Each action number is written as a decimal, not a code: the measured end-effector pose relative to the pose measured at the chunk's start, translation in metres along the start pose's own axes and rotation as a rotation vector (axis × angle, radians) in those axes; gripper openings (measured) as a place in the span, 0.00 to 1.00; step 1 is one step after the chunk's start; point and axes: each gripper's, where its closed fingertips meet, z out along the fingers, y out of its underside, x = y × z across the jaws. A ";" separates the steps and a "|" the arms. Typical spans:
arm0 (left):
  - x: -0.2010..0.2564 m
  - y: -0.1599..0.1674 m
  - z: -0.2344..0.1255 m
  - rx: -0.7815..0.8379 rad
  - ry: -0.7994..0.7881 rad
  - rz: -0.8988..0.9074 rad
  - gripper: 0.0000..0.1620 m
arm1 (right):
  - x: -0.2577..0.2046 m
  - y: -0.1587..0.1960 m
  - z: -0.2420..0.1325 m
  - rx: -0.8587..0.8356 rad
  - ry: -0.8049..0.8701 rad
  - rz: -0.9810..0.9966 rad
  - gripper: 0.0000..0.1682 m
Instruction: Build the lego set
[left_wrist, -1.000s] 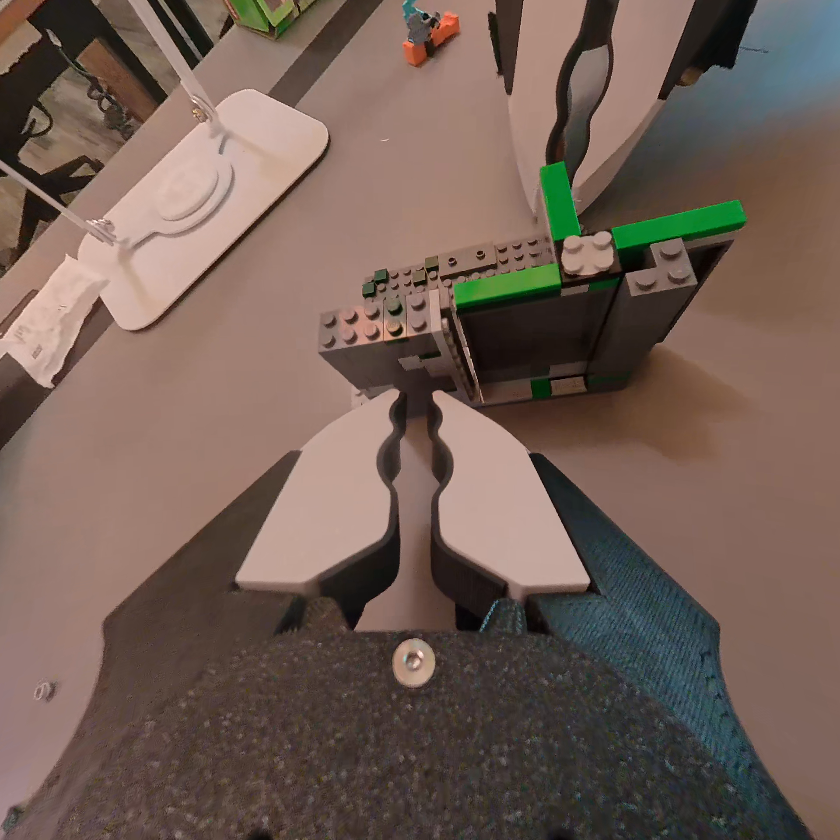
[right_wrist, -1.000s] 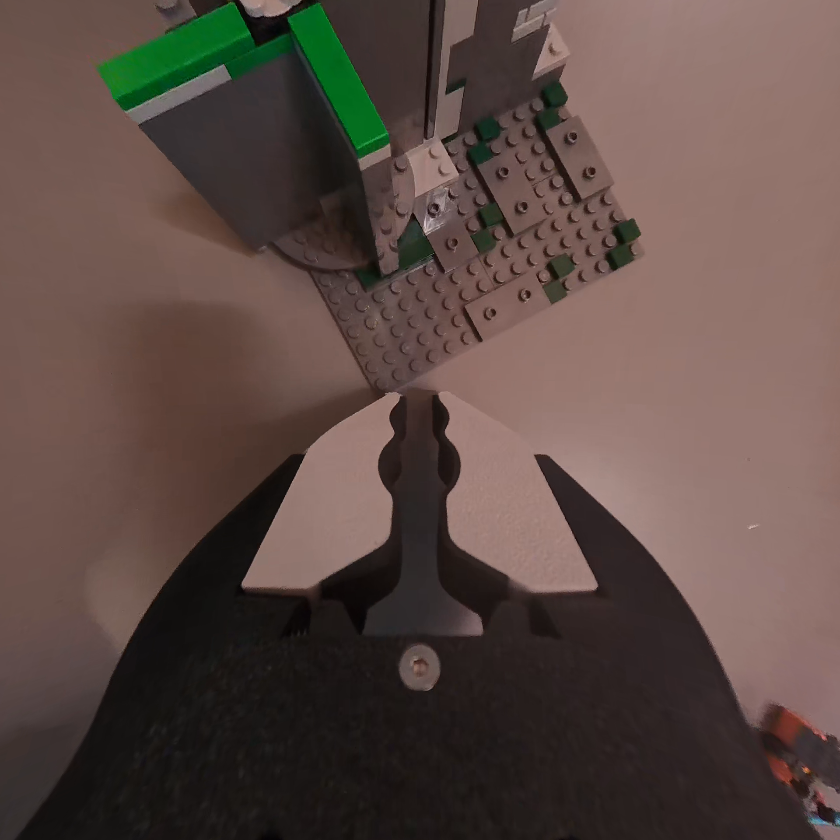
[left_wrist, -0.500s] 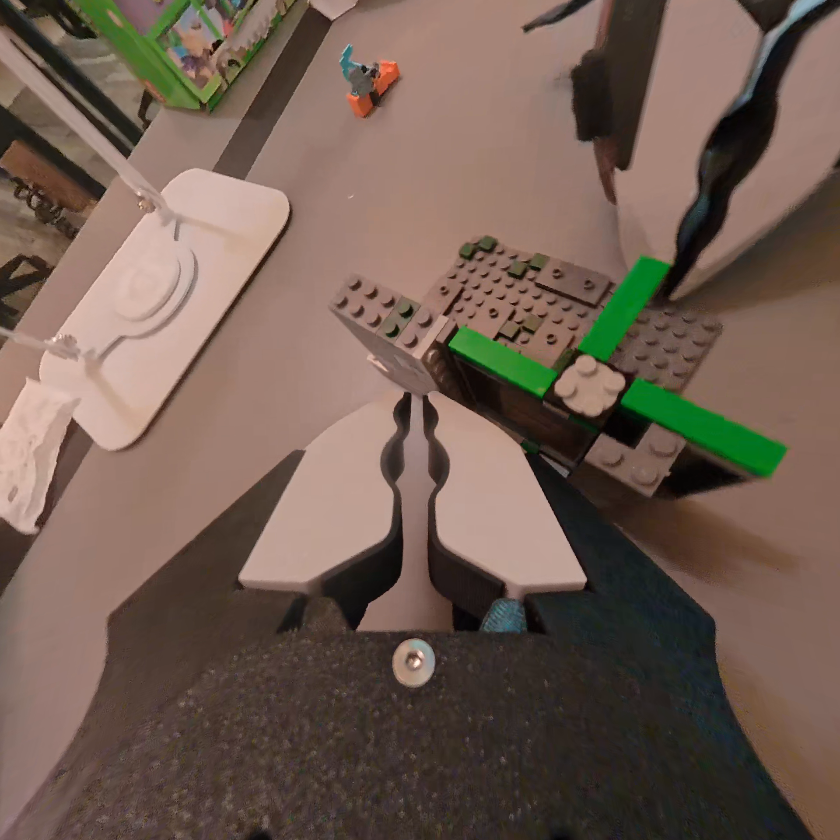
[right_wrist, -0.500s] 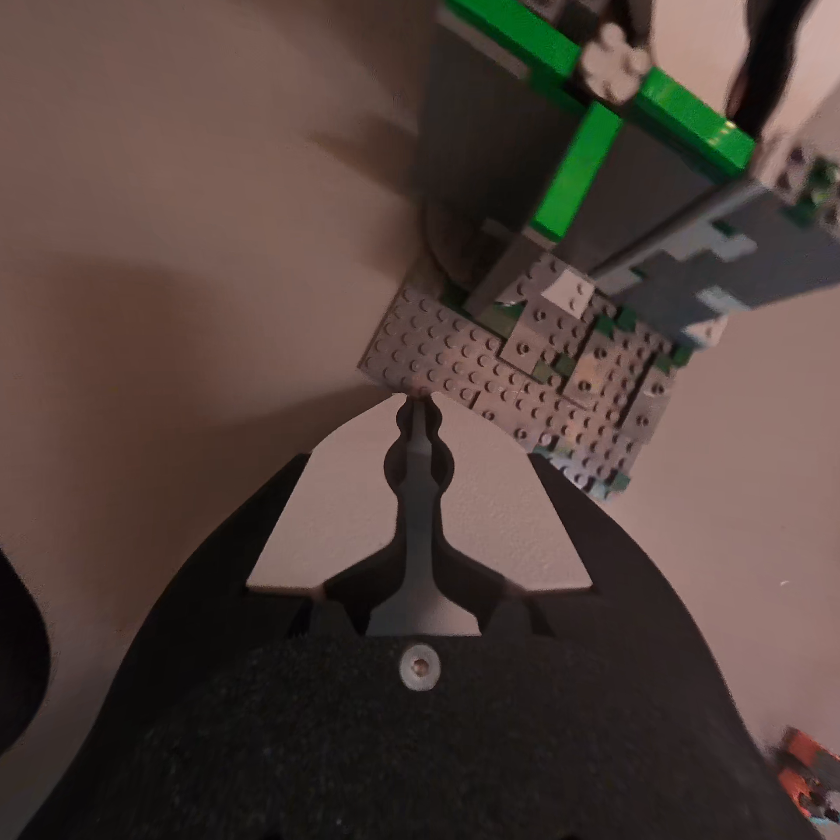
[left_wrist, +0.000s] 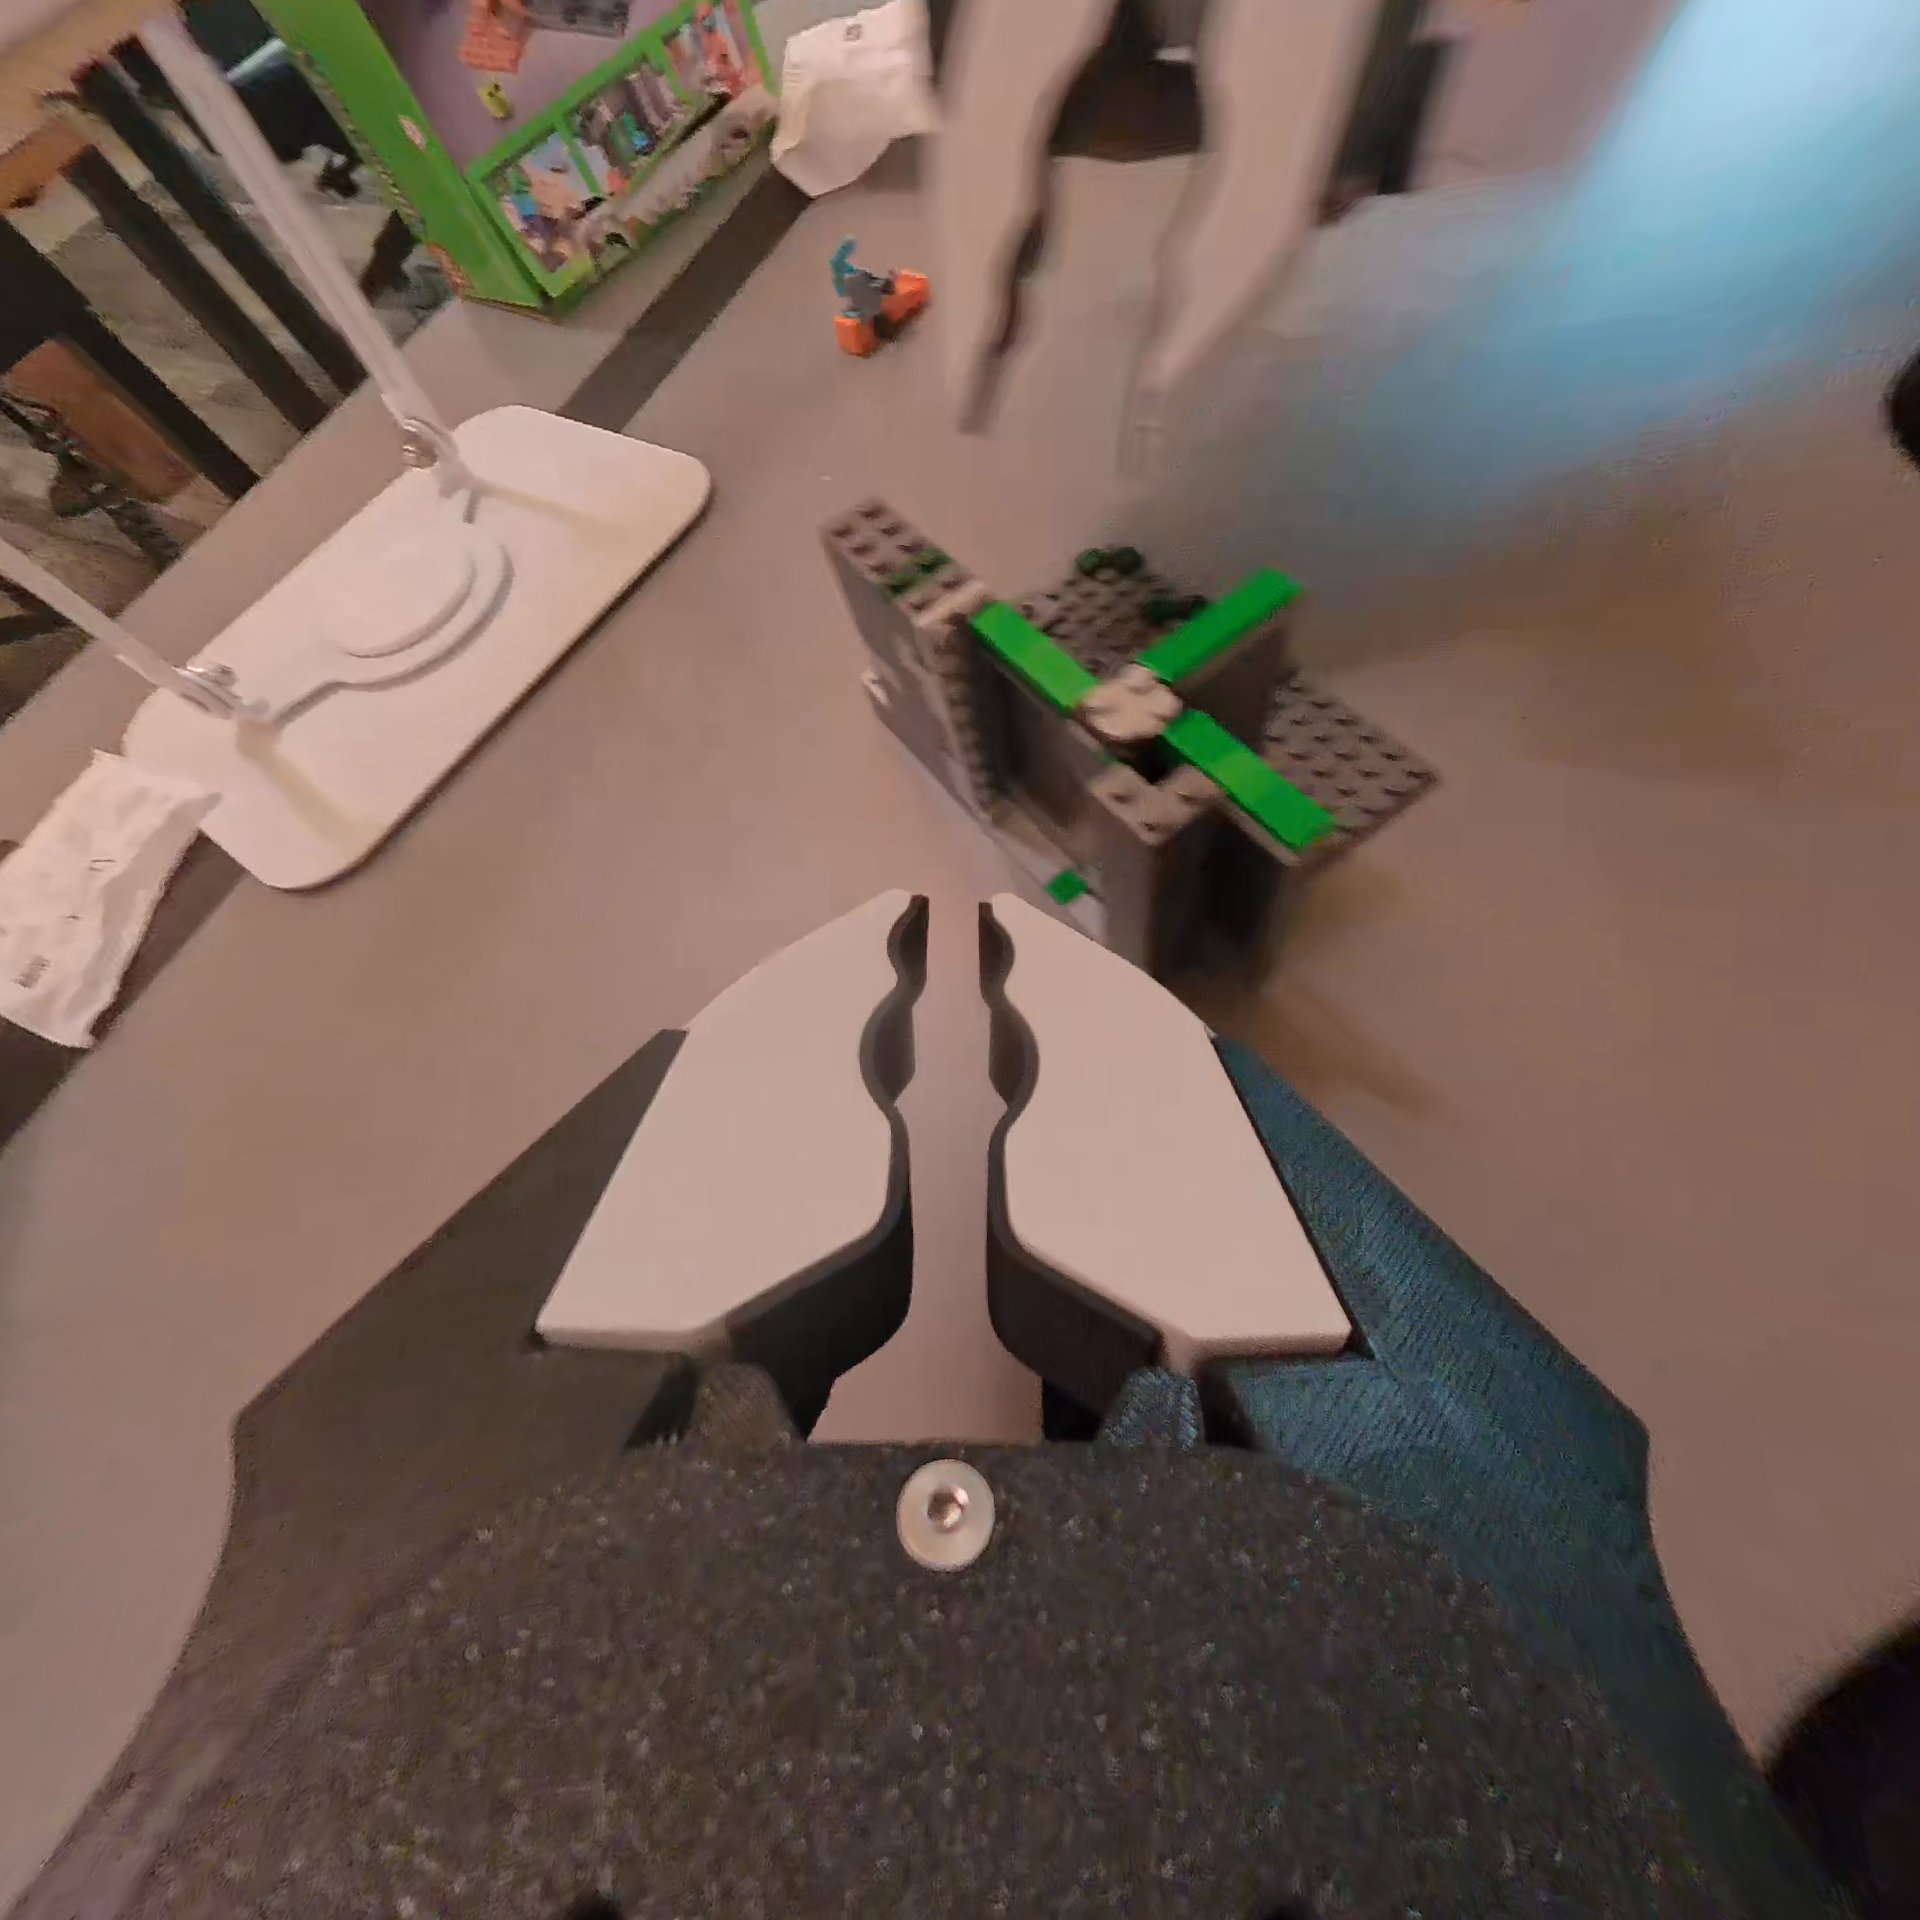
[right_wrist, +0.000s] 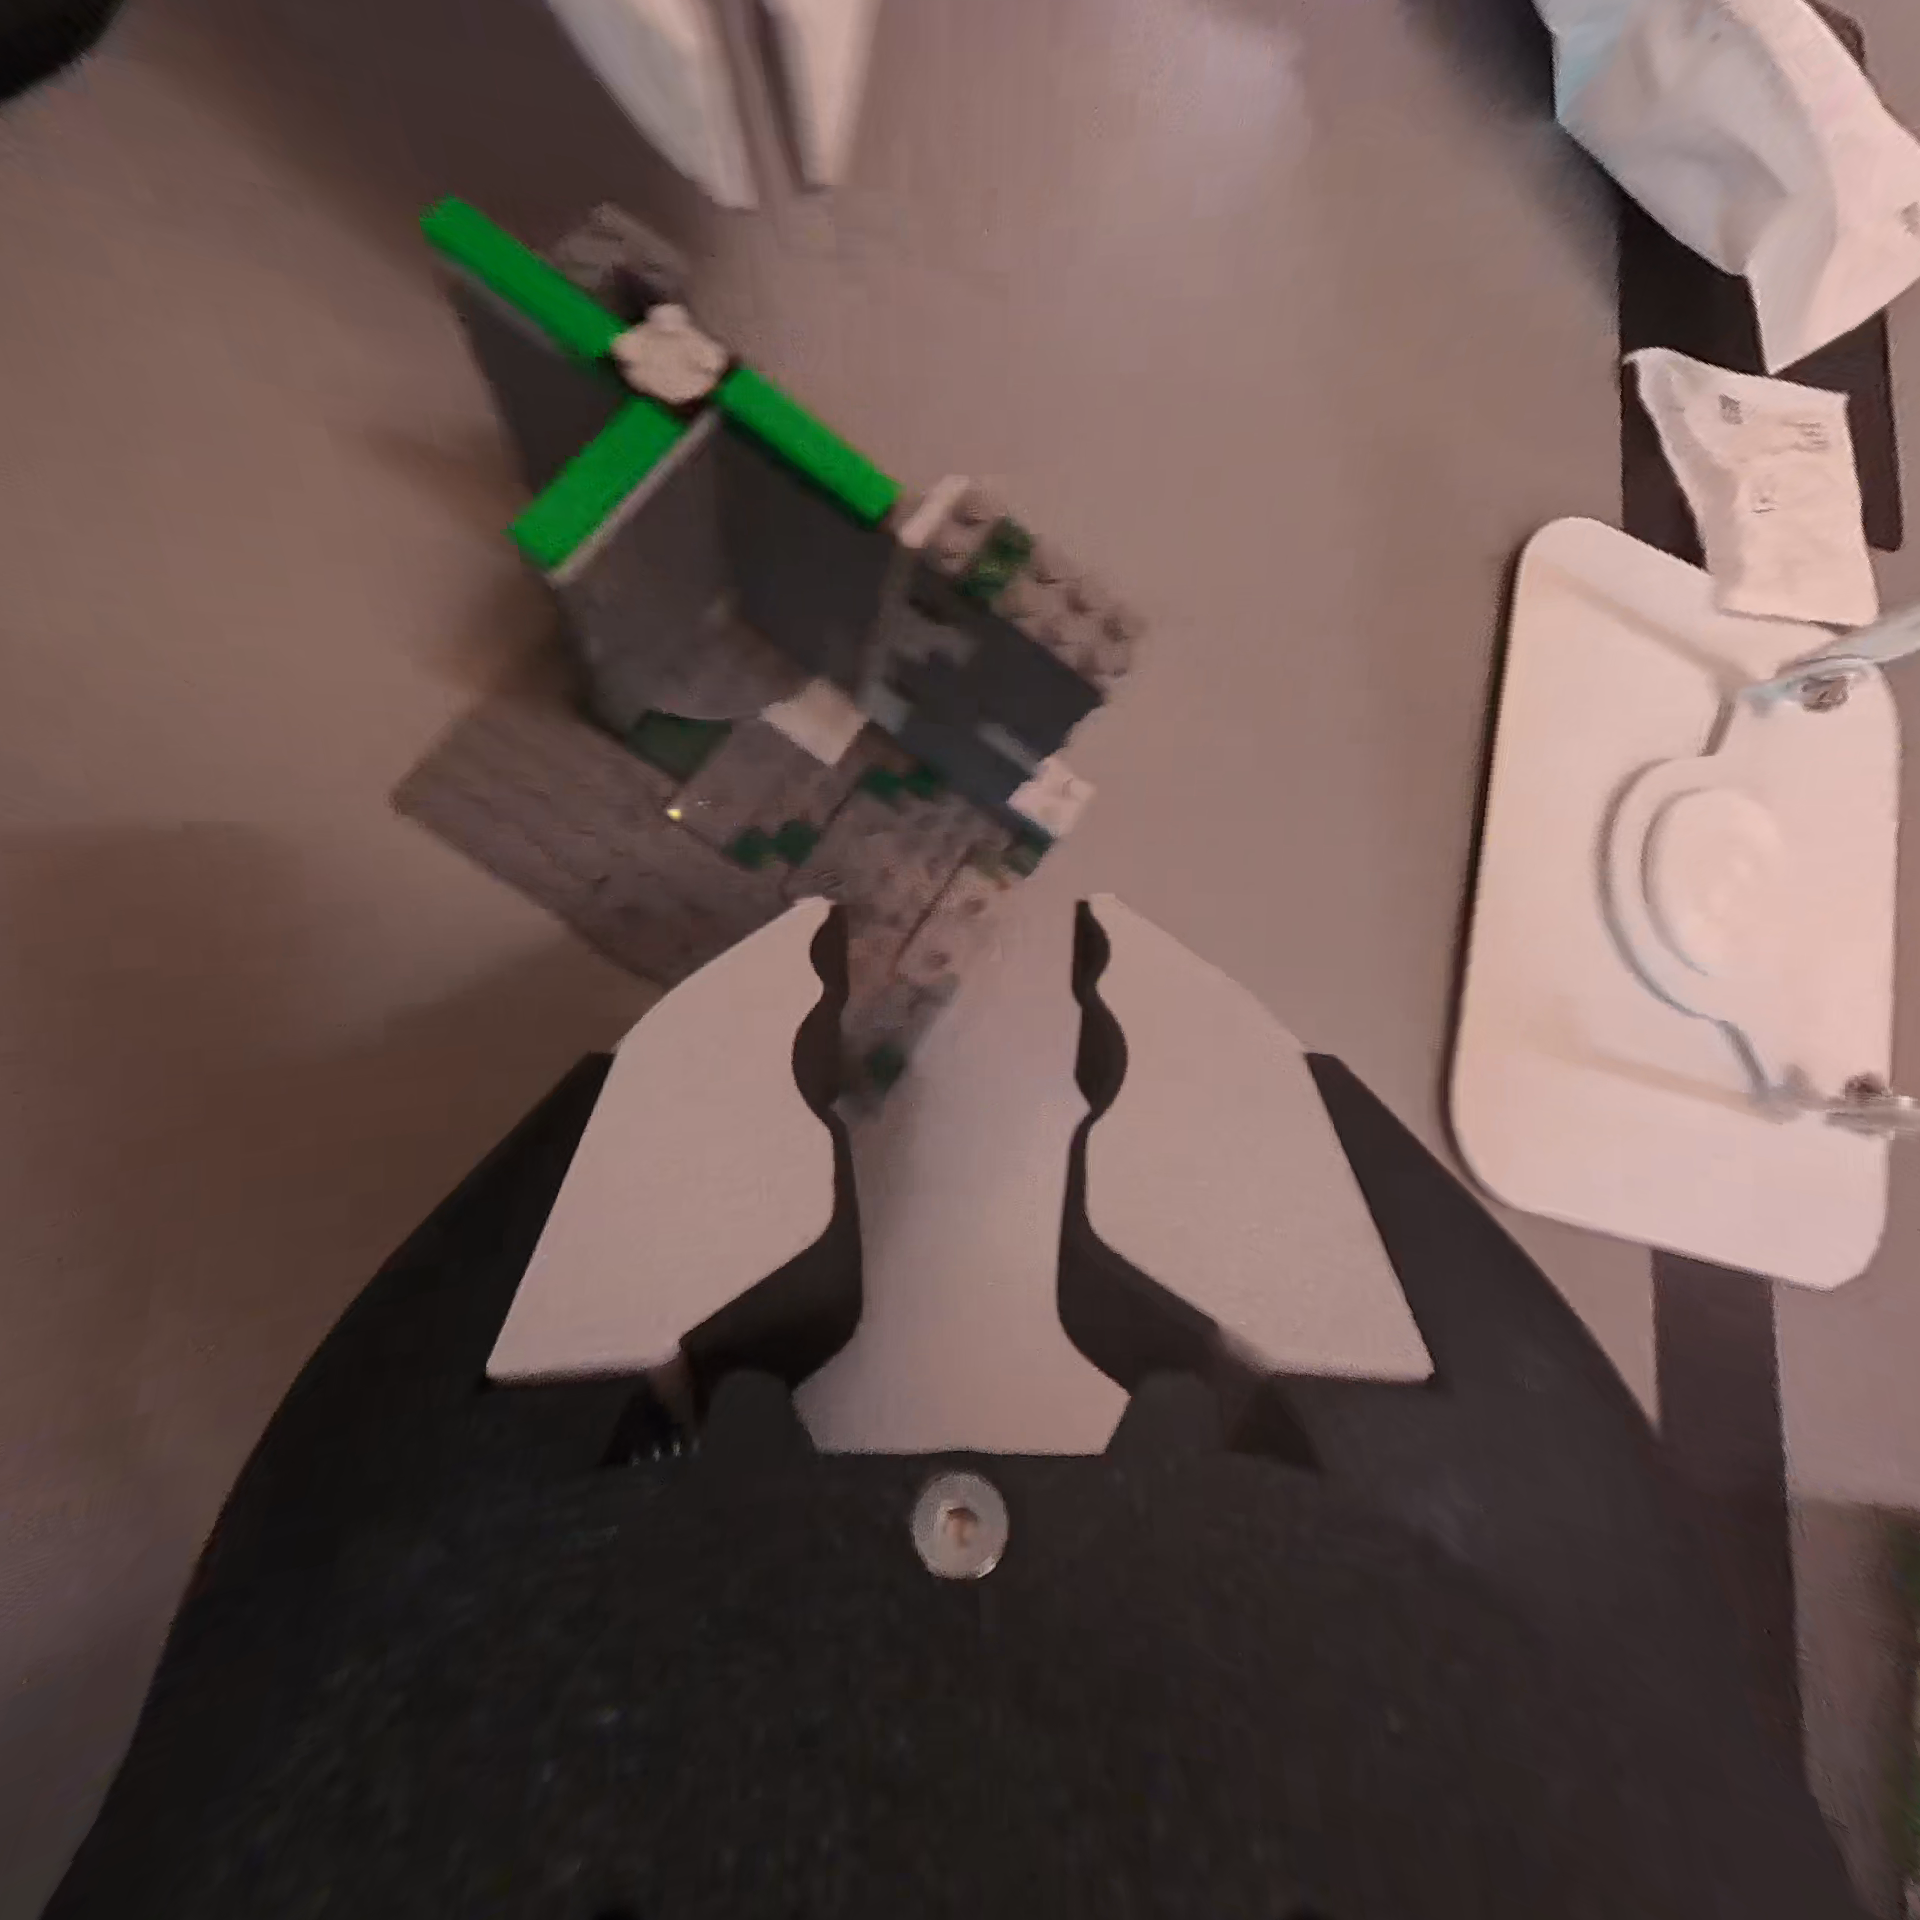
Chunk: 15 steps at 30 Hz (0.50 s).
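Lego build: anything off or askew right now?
Nothing broken that I can see. The lego build stands upright on the grey table, green strips seated. Both views are motion-blurred, so fine detail is unclear. Small orange figure sits apart.

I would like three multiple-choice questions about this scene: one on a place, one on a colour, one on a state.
1. Where is the small orange and blue Lego figure?
A. on the grey table
B. on the white flat stand base
C. in the left gripper

2. What colour are the long strips atop the grey Lego building?
A. red
B. bright green
C. yellow

3. The right gripper is:
A. shut on a brick
B. open, holding nothing
C. out of view

Answers: 1 A, it lies on the grey table. 2 B, the strips are bright green. 3 B, a wide gap separates its fingers.
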 end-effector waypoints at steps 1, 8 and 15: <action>0.010 0.002 -0.003 0.000 0.021 -0.010 0.06 | 0.009 -0.002 0.004 0.004 -0.030 -0.006 0.27; 0.027 0.009 -0.008 -0.028 0.004 -0.053 0.09 | 0.023 -0.017 0.044 -0.015 -0.307 -0.166 0.39; 0.029 0.007 -0.019 0.005 -0.059 -0.101 0.09 | 0.004 -0.026 0.060 0.005 -0.455 -0.312 0.19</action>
